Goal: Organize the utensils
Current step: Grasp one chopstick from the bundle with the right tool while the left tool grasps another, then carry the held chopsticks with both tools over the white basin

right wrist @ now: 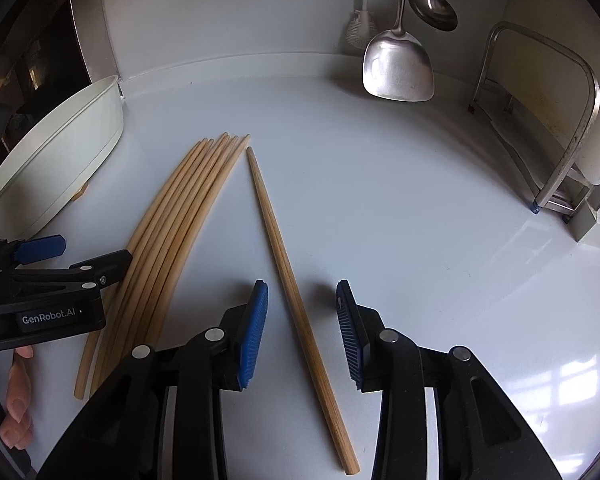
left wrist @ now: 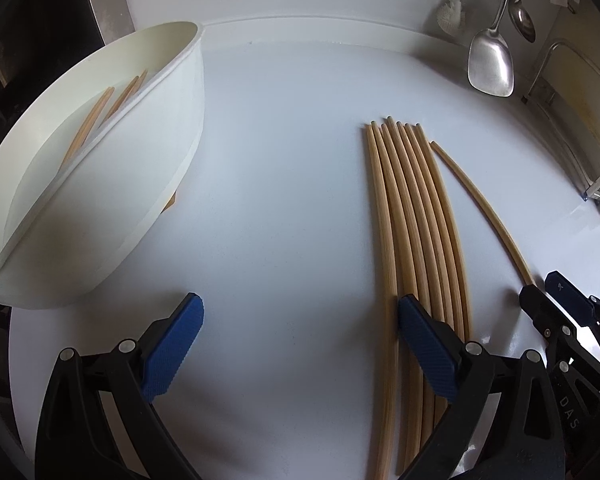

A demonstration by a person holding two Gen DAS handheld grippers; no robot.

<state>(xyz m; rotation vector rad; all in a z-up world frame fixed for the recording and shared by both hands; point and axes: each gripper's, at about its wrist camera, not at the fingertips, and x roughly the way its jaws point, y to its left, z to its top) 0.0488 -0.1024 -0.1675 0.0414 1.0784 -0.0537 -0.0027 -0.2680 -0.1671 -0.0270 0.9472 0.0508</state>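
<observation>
Straddling lone chopstick (right wrist: pixel 296 300), R gripper (right wrist: pixel 302 300) agape.

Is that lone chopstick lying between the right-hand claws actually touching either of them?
Apart. In the right wrist view the single chopstick lies on the white counter between the open right gripper fingers, with bare counter showing on both sides of it.

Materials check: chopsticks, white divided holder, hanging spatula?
Chopsticks: likely bamboo or wood, tan, matte, with visible lengthwise grain. White divided holder: probably plastic, smooth, thin-walled, matte; ceramic not excluded. Hanging spatula: metal, likely stainless steel, brushed grey with bright reflections.
</observation>
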